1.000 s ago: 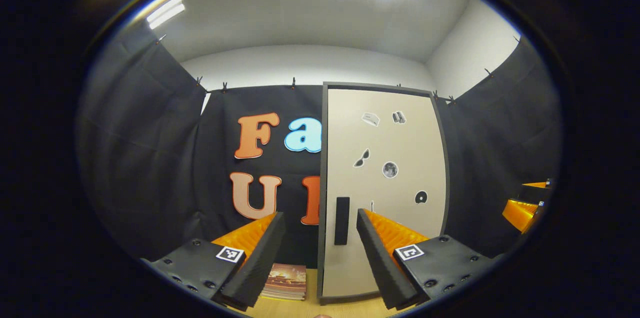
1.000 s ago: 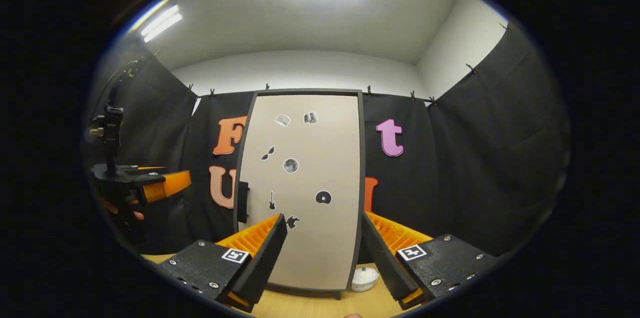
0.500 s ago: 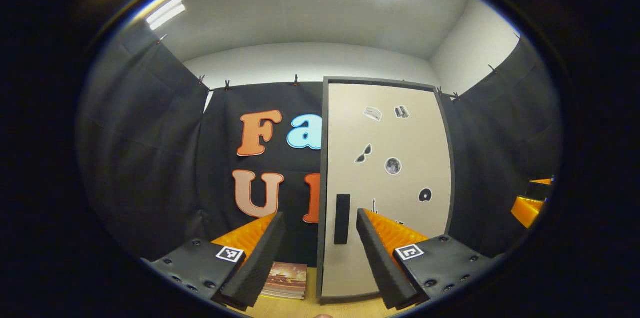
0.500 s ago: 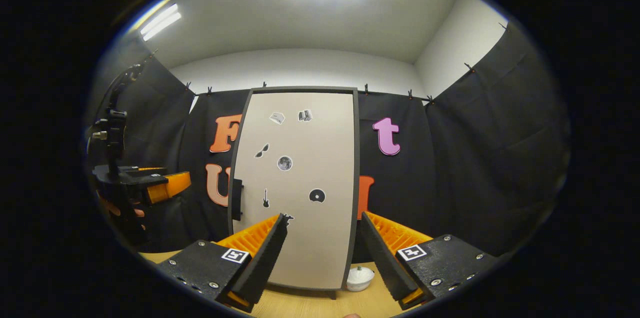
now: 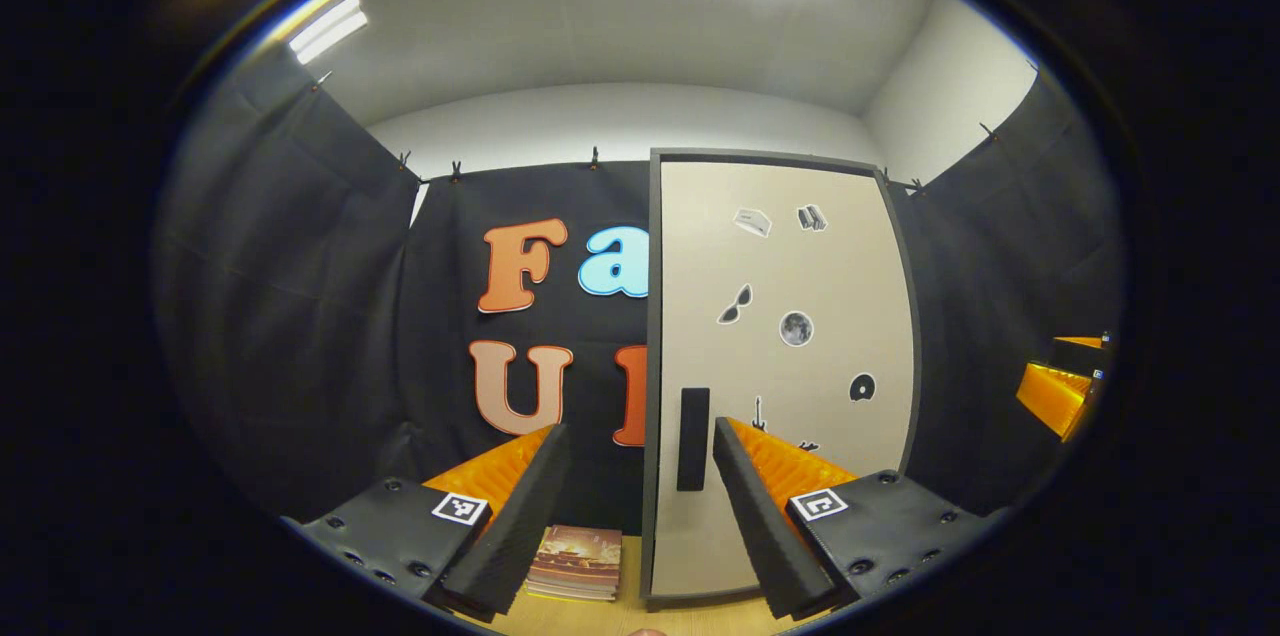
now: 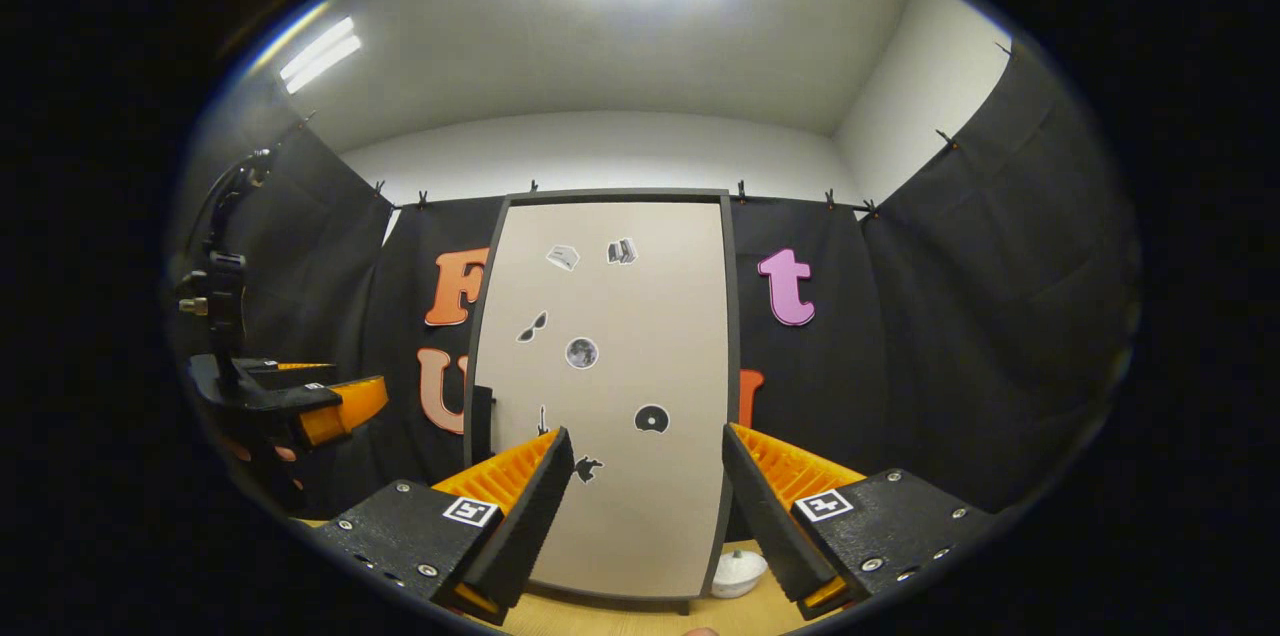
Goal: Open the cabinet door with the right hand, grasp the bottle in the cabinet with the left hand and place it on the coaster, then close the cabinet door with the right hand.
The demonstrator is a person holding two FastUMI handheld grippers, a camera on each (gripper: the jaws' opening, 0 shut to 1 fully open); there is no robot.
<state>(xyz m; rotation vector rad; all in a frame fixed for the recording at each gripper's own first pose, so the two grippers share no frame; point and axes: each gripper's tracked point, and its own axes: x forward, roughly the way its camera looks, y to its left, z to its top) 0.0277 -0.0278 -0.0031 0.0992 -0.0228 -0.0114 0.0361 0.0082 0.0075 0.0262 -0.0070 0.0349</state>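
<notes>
**Q:** Any legible words, numbers or brand names?

**A:** None. The cabinet door (image 6: 610, 386) carries picture stickers only: sunglasses (image 6: 532, 326), a moon (image 6: 581, 353), a record (image 6: 651, 418) and a guitar (image 5: 758, 410). None has wording.

**Q:** Markings on the tools?

**A:** The left gripper (image 5: 638, 428) and the right gripper (image 6: 648, 431) each bear square black-and-white coded markers (image 5: 459, 508). No characters can be made out.

**Q:** The book (image 5: 575, 561)?

**A:** The cover print is too small to read.
</notes>
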